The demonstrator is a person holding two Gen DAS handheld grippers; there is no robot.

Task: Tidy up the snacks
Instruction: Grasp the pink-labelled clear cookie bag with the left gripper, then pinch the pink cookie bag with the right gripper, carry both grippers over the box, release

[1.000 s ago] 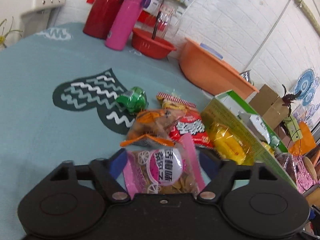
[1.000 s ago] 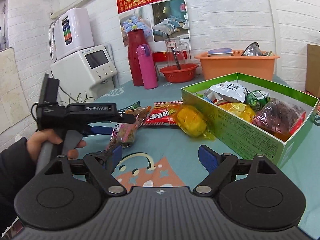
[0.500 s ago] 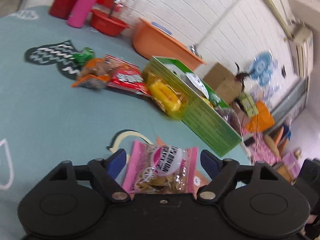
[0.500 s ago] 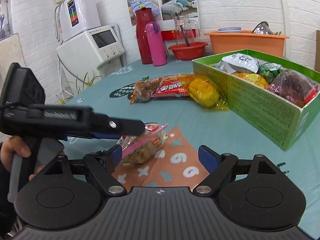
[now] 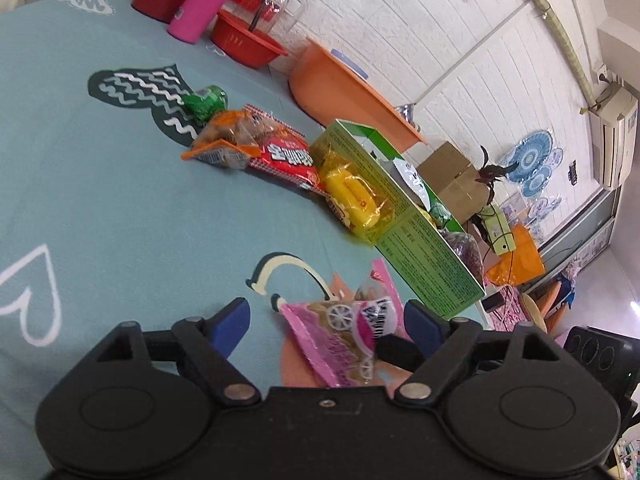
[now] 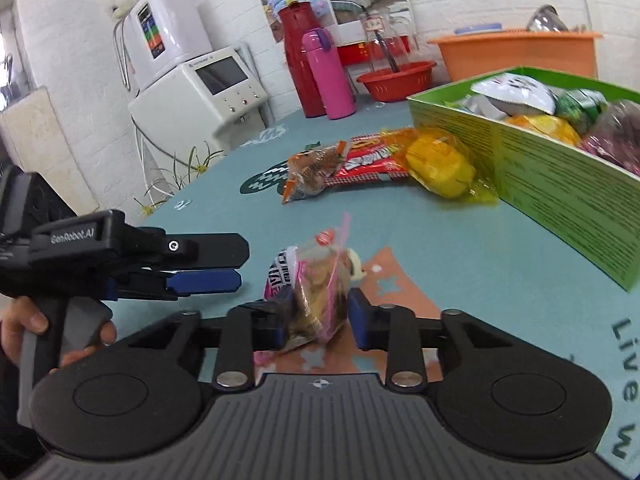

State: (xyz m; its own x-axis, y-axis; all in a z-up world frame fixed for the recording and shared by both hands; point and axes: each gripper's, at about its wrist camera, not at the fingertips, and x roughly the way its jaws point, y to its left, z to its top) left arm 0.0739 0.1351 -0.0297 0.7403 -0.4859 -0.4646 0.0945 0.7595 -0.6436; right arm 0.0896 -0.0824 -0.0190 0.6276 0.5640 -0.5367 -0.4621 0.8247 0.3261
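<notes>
A pink snack bag [image 6: 316,284] stands on end on the teal tablecloth, with my right gripper [image 6: 318,316] closing on it. Both blue pads [image 6: 280,322] press its sides. My left gripper [image 5: 324,312] is wide open. The pink snack bag [image 5: 348,332] shows between its spread fingers, touching neither pad. In the right wrist view the left gripper [image 6: 242,264] sits just left of the bag, held by a hand. The green box [image 6: 560,184] of several snacks stands to the right. A yellow packet [image 6: 440,164], a red packet [image 6: 368,160] and an orange bag [image 6: 312,172] lie beside it.
A small green snack [image 5: 206,100] lies past the orange bag [image 5: 228,140]. A red flask [image 6: 300,64], pink bottle [image 6: 328,72], red basin [image 6: 396,80] and orange tub [image 6: 520,52] line the far wall. A white appliance [image 6: 200,92] stands at the table's left.
The pink bag came across the table in the left gripper towards the right one. The right jaws, wide open before, have closed onto it. The left gripper now stands apart from the bag.
</notes>
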